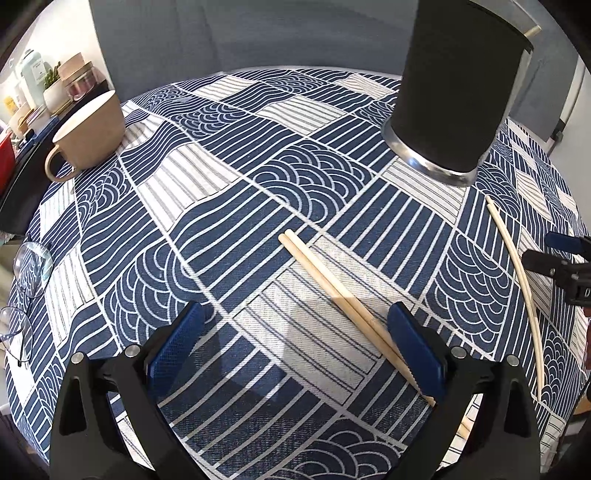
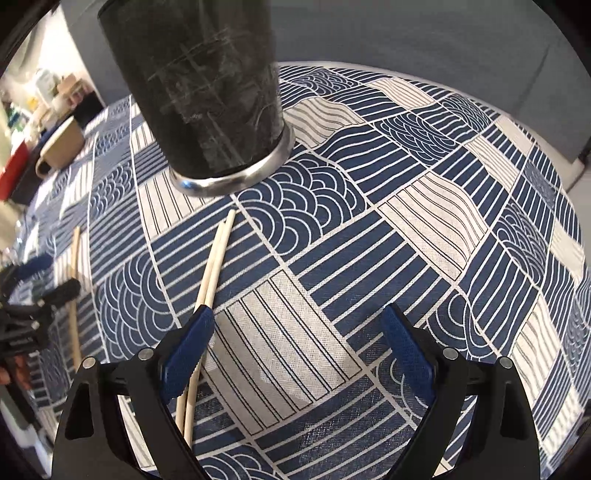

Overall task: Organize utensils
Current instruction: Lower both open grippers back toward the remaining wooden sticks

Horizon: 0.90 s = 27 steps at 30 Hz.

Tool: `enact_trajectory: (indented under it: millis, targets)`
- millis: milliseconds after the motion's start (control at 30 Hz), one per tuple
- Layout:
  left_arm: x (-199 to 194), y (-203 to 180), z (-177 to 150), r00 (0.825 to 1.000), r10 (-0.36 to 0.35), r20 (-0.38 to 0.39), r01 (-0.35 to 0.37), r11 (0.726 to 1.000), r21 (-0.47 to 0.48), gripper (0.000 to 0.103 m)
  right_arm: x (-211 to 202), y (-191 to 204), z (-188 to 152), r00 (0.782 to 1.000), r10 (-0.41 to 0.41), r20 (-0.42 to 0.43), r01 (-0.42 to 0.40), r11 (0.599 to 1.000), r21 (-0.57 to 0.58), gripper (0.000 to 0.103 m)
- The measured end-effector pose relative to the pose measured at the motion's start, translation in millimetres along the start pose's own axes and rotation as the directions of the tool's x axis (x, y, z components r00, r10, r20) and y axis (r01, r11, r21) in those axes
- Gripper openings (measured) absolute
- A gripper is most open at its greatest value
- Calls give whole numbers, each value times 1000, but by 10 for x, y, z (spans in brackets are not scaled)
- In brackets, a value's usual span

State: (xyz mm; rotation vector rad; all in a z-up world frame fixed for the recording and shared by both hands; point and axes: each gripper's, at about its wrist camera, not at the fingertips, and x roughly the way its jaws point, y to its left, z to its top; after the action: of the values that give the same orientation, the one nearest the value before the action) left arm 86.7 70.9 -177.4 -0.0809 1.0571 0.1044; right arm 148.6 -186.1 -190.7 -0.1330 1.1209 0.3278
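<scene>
The tall black holder [image 1: 461,85] is cut off at the top in both views, so its open top does not show. One pale stick end [image 1: 532,31] pokes out by its rim, too little to name.

The near ends of the two chopsticks [image 1: 343,291] go under the blue pad of the left gripper [image 1: 295,347]. In the right wrist view, the other pair of chopsticks [image 2: 212,266] slides under the right gripper's [image 2: 297,349] blue pad.

The glasses [image 1: 31,266] at the table's left edge are partly cut off.

The shelf things [image 2: 48,88] past the far left corner are blurry. So is the mug [image 2: 61,146].
</scene>
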Motion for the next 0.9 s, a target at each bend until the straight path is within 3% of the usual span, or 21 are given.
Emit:
enact_trajectory:
  millis: [133,400,567,900]
  targets:
    - [-24,111,-10,1000,-2,-2,2,999,-39,97,-13,22,12,999,50,6,-50,998,29,87]
    - [-53,269,-31,1000,8,-1,-8,995,-104,97,34,184,23,1000,-9,-15,8,1000,-25,90]
    - [-106,402,-25,999,-47,20,50,981,-187,97,14,128,0,1000,11,-1,-11,1000,-7,89]
    - [-94,282,-33,1000,12,7,-12,995,-97,97,-4,71,-14,1000,11,9,-11,1000,4,89]
